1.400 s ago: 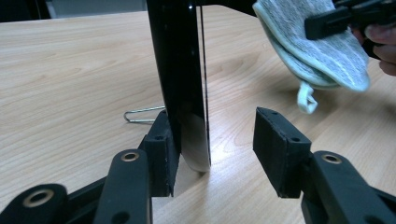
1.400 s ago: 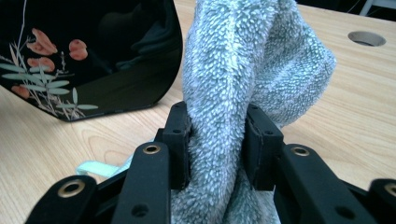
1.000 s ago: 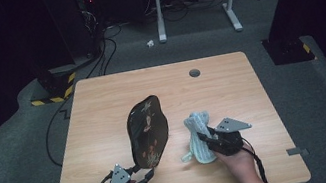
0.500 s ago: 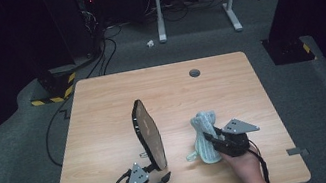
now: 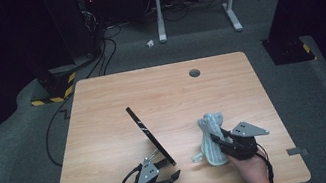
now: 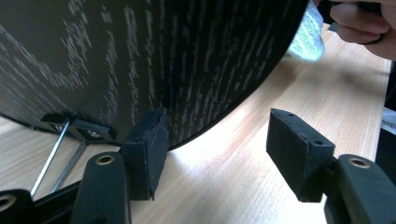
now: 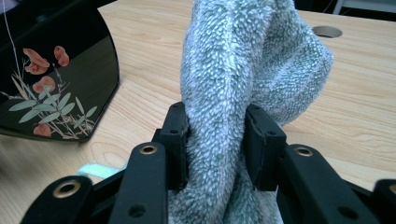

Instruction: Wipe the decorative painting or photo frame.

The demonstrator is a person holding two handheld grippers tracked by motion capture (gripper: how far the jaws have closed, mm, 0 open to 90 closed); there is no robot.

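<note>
Risk nearest the person: left gripper (image 5: 165, 176), jaws apart and just opened wider, one pad against the black plaque (image 5: 150, 135), nothing clamped. Plaque stands tilted on its wire stand (image 6: 60, 151) on the surface (image 5: 107, 132); a nudge could topple it. Right of the plaque, right gripper (image 5: 219, 141) jaws clamp the grey towel (image 5: 211, 136); hard wiping could push the plaque over

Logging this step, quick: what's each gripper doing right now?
Left gripper: open, its jaws just opening, beside the black tray, not gripping it.
Right gripper: closed on the grey towel.
</note>
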